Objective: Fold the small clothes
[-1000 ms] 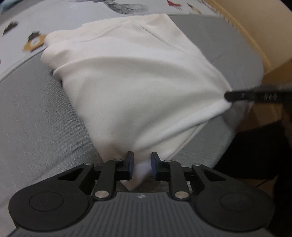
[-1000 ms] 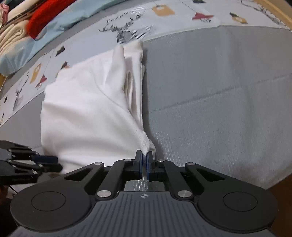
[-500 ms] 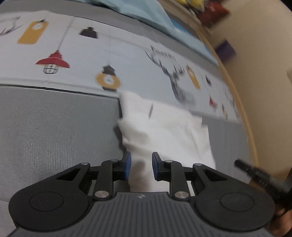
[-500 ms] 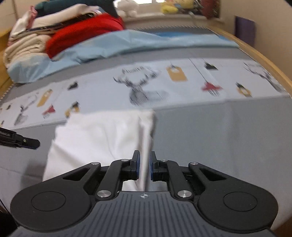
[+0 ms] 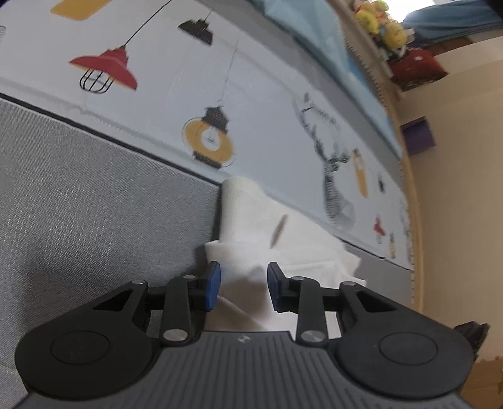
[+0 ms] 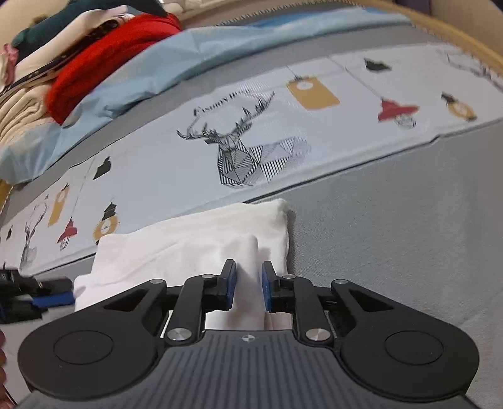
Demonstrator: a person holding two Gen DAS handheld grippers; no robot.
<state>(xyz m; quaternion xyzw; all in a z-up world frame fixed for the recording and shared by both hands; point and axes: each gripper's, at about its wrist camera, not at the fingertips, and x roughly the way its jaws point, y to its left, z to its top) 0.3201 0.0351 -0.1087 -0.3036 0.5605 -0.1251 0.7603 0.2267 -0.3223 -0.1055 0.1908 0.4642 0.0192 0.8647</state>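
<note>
- Left gripper (image 5: 242,288), left wrist view: my jaws are spreading apart. White cloth still lies in the gap, but the blue pads (image 5: 213,284) no longer press on it. A second ago they pinched a corner of it.
- White garment (image 5: 251,220), same view: a compact folded bundle on the grey cover (image 5: 78,204), its far end reaching the seam of the printed sheet (image 5: 220,94) with lamps and a stag. A second ago it was a wide stretched sheet held taut between both my grippers; now it sits doubled over.
- Right gripper's tip (image 5: 471,333), same view: a dark sliver at the right edge; its state cannot be read from here.
- Far end of the bed, same view: soft toys (image 5: 383,22) and a purple box (image 5: 418,135) by the wall, blurred.
- Right gripper (image 6: 249,289), right wrist view: my jaws are also opening. A ridge of white cloth rises between the pads (image 6: 231,284), which now stand off it; a second ago they were clamped tight on the hem.
- White garment (image 6: 188,239), same view: a neat rectangle, right edge straight, near edge under my two grippers.
- Left gripper (image 6: 52,299), same view: at the garment's left near corner, blurred.
- Clothes pile (image 6: 78,63), same view: red, cream and dark items stacked on a light blue sheet (image 6: 188,53), well apart.
- Reading: both corners carried across and let go, so this fold looks laid; I judge the next job is to back off cleanly without dragging the top layer.
</note>
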